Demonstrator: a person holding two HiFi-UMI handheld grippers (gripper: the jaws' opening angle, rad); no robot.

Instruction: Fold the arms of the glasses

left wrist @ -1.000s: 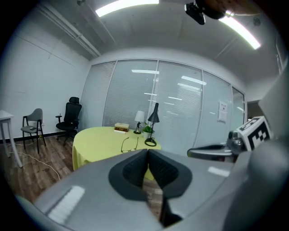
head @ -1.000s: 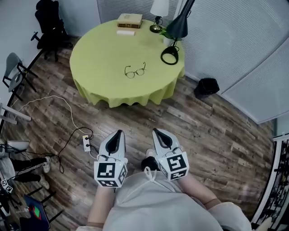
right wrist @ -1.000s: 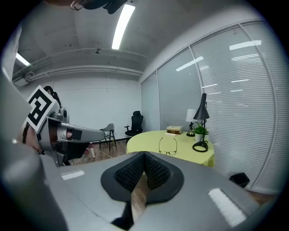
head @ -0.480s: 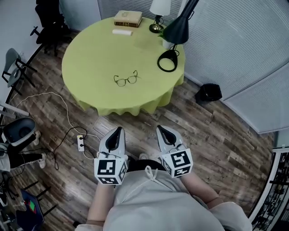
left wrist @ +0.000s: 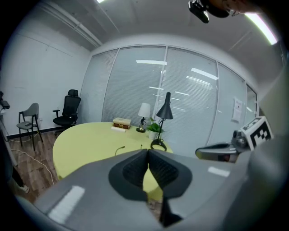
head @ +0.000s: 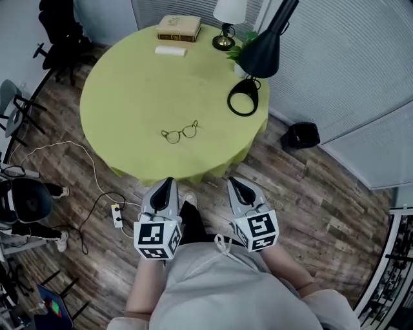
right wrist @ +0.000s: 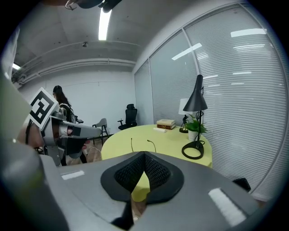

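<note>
A pair of thin-rimmed glasses lies with its arms unfolded on the round yellow-green table, near the front edge. Both grippers hang over the floor just short of that edge and point at the table. My left gripper is shut with nothing in it, and so is my right gripper. In the left gripper view the pads meet, and the tips of the glasses' arms show above them. In the right gripper view the gripper is shut too, with the arms rising beyond it.
A black desk lamp stands at the table's right side. Books, a white lamp and a small plant are at the back. A black bin sits on the floor at right; a power strip and chairs at left.
The person has walked toward the table. The table and glasses now sit lower and closer in the head view, and both grippers have come up to the table's front edge, still shut.
</note>
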